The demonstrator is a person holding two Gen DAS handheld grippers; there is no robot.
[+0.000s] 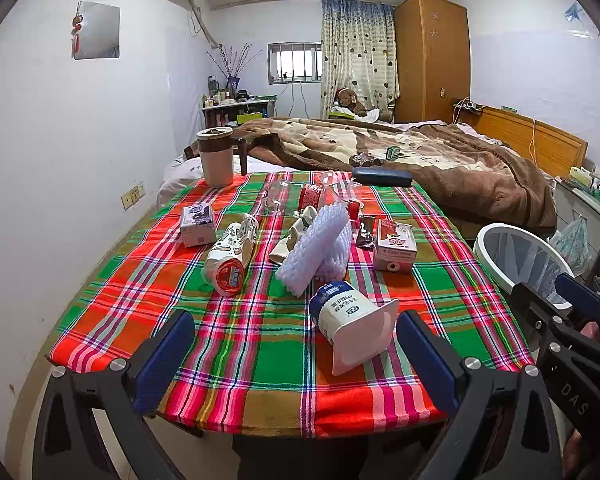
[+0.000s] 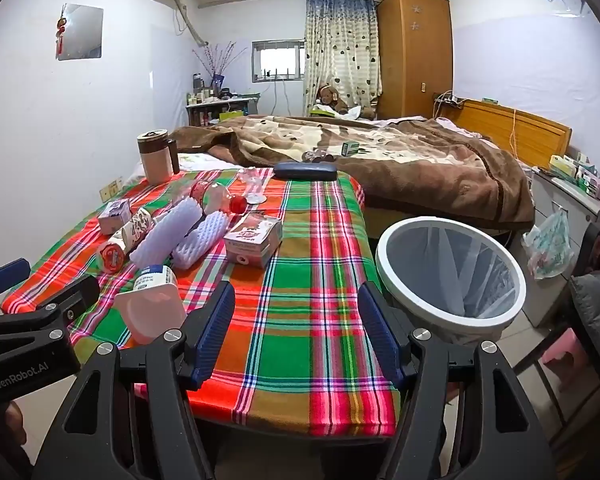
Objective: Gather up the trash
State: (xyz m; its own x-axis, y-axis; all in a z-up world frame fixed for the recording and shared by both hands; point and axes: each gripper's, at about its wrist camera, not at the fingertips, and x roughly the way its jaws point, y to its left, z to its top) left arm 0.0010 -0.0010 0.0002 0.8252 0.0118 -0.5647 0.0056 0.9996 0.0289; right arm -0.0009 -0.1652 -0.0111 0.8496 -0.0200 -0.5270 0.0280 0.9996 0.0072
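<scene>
nothing has been collected yet. the left gripper (image 1: 296, 356) and right gripper (image 2: 296, 332) are held wide and empty. the nearest trash, a tipped white-and-blue yogurt cup (image 1: 349, 326), lies ahead of the left gripper's jaws; the white-rimmed mesh bin (image 2: 451, 276) stands beside the plaid-clothed table (image 2: 311, 320). a forward reach and closing would be needed next.

shelf bottles (image 1: 224, 94) too small, trash bin (image 1: 515, 256) partly hidden
</scene>
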